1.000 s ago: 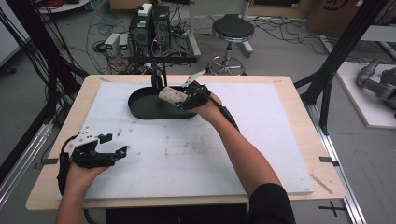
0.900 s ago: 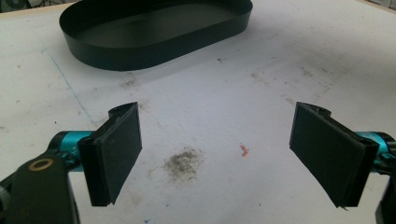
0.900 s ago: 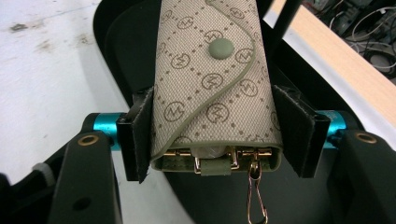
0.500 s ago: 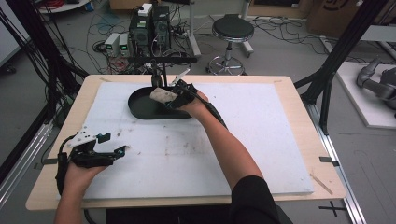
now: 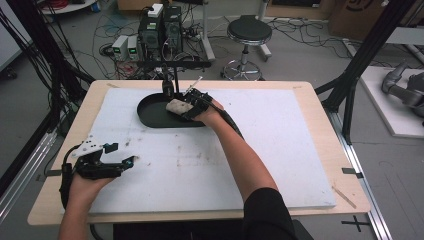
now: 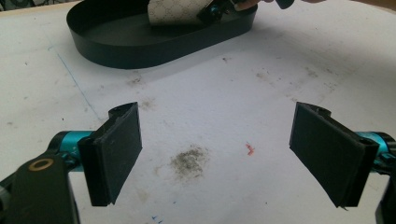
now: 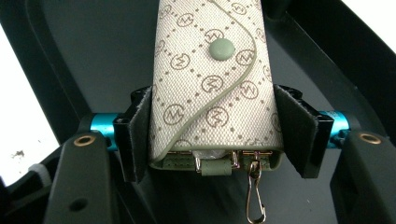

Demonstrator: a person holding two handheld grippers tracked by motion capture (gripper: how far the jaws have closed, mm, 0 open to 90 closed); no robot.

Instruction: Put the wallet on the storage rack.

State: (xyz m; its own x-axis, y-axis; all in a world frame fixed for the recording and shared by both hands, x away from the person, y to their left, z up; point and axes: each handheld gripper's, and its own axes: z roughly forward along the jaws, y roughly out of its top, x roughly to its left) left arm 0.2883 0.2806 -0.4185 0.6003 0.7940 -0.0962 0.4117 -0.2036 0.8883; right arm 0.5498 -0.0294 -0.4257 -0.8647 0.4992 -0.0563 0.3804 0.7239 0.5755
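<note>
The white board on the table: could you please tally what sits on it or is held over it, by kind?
Black oval trays: 1
Patterned key pouches: 1
Handheld grippers: 2, left gripper, right gripper
Total: 4

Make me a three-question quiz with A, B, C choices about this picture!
1. Where is the patterned pouch?
A. over the black tray
B. on the stool
C. on the floor

2. What colour is the pouch's snap button?
A. red
B. grey-green
C. black

3. How is the left gripper?
A. shut on the pouch
B. shut on a pen
C. open with nothing between its jaws

Answers: 1 A, the right gripper holds it above the tray floor. 2 B, the right gripper view shows it. 3 C, bare white board shows between its jaws.
</note>
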